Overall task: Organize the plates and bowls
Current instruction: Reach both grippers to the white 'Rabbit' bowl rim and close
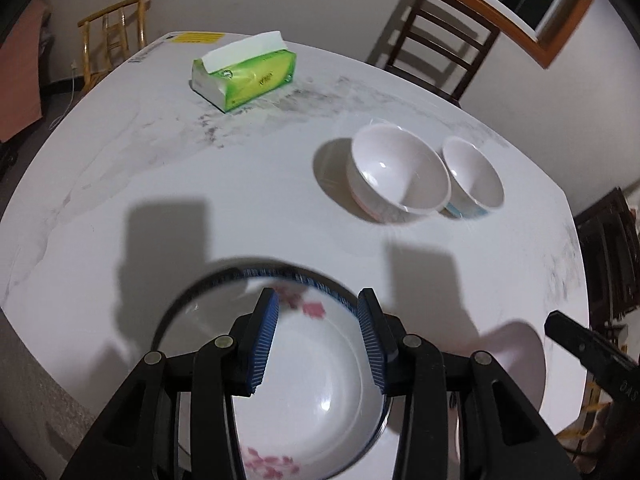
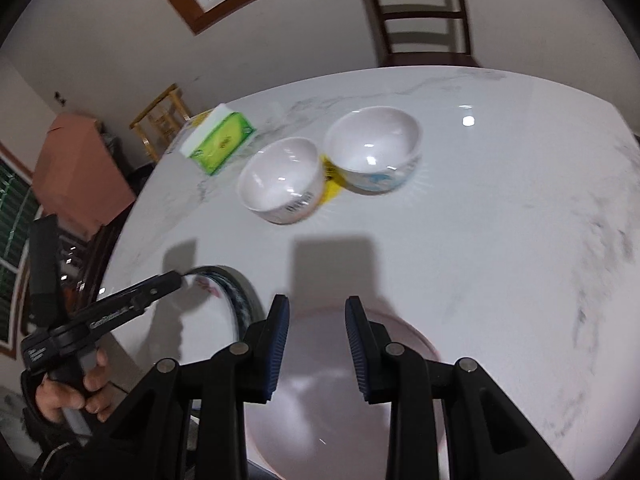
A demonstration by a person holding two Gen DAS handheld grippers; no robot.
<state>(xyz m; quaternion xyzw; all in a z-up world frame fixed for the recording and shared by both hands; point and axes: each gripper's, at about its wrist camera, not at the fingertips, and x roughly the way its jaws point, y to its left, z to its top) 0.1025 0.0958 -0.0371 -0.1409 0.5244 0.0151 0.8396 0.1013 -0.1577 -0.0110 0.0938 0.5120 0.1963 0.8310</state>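
My left gripper (image 1: pixel 318 294) hangs open over a white plate (image 1: pixel 316 392) with a blue rim and pink flowers; only the plate's inside shows between the blue pads, and nothing is pinched. My right gripper (image 2: pixel 317 300) is also open, above a plain pinkish-white plate (image 2: pixel 328 408) at the table's near edge. In the right wrist view the left gripper (image 2: pixel 168 280) reaches to the far rim of the flowered plate (image 2: pixel 218 312). Two white bowls (image 1: pixel 400 176) (image 1: pixel 474 178) stand side by side further back; the right wrist view shows them too (image 2: pixel 280 180) (image 2: pixel 372 148).
A green tissue pack (image 1: pixel 244 76) lies at the far side of the white marble table (image 1: pixel 200 184). A yellow scrap (image 2: pixel 330 188) sits between the bowls. Dark wooden chair (image 1: pixel 436 40) behind the table, bamboo chair (image 1: pixel 116 28) at the far left. A hand (image 2: pixel 84 392) holds the left gripper.
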